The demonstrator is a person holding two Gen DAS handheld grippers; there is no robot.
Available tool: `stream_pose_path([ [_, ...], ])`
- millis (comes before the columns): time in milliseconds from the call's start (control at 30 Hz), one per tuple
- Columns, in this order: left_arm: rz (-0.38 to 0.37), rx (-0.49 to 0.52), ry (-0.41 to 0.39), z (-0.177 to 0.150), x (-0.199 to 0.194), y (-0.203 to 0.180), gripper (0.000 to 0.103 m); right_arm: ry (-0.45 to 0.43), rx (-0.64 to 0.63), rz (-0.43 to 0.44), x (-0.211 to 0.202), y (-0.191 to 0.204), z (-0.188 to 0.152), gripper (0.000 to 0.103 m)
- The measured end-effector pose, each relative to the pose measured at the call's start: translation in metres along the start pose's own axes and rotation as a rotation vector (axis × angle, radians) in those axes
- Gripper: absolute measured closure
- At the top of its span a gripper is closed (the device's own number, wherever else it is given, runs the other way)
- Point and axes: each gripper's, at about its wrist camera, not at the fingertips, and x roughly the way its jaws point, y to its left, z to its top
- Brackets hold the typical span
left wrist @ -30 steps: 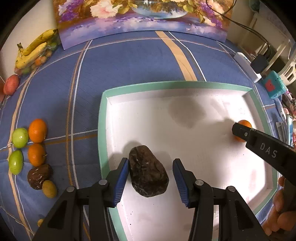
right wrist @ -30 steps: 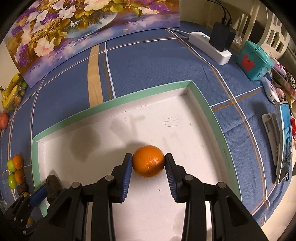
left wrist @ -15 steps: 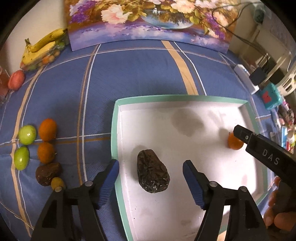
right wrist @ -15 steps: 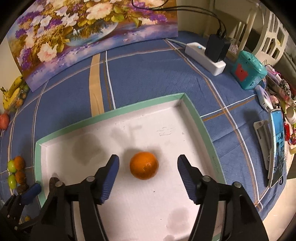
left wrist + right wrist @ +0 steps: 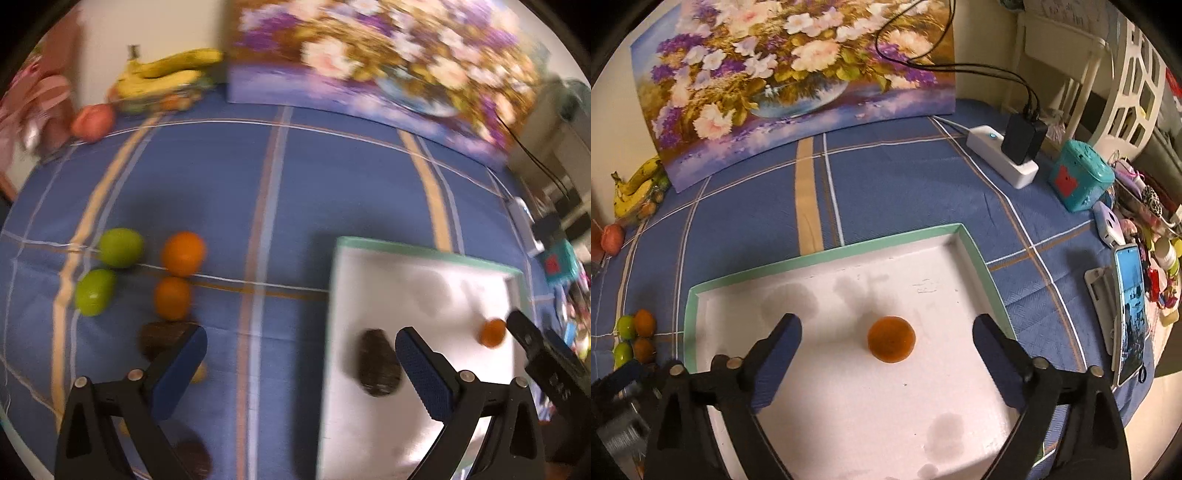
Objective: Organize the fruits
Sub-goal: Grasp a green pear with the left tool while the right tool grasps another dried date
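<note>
1. Blue checked cloth (image 5: 207, 177) covers the worktop, with a flower painting (image 5: 798, 77) propped along the back edge.
2. Far left at the back lie bananas (image 5: 166, 74) and a red fruit (image 5: 92, 120).
3. On the cloth to the left sit two limes (image 5: 120, 247), two oranges (image 5: 183, 253) just beside them, and a dark brown fruit (image 5: 162, 336) partly hidden behind a finger.
4. Left tool (image 5: 300, 360) hangs over the cloth, released, jaws wide apart and empty.
5. White tray (image 5: 827, 254) with a green rim sits to the right of the loose fruit.
6. Inside the tray, a dark wrinkled fruit (image 5: 379, 364) lies near the left wall.
7. One orange (image 5: 891, 339) rests near the tray's middle, apart from the dark fruit.
8. Right tool (image 5: 886, 328) hovers above that orange, released, touching nothing.
9. Far right stand a power strip (image 5: 1001, 155), a teal box (image 5: 1080, 177) and a phone (image 5: 1130, 310).
</note>
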Motion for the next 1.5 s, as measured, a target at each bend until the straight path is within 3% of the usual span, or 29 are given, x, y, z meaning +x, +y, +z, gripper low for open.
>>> stream_pose_path([
  [367,0.115,-0.048,-0.063,0.006,-0.015,0.055,0.000,-0.073,-0.113,0.054,-0.008,0.030,-0.010,0.007],
  [533,0.133,-0.052,-0.043,0.008,-0.015,0.082,0.000,-0.116,-0.123,0.122,-0.011,0.047,-0.015,0.006],
  [733,0.189,-0.107,-0.031,0.013,-0.016,0.122,0.000,-0.108,-0.177,0.129,-0.009,0.075,-0.020,0.006],
  [833,0.214,-0.140,-0.048,0.016,-0.021,0.143,0.000,-0.068,-0.176,0.185,-0.005,0.088,-0.021,0.006],
  [1133,0.222,-0.295,-0.076,0.019,-0.033,0.205,0.000,-0.098,-0.211,0.338,-0.014,0.137,-0.028,0.006],
  [1333,0.226,-0.328,-0.101,0.017,-0.045,0.229,0.000,-0.126,-0.278,0.372,-0.025,0.170,-0.032,0.006],
  [1500,0.201,-0.342,-0.109,0.020,-0.050,0.237,0.000,-0.100,-0.307,0.407,-0.027,0.194,-0.036,0.006],
])
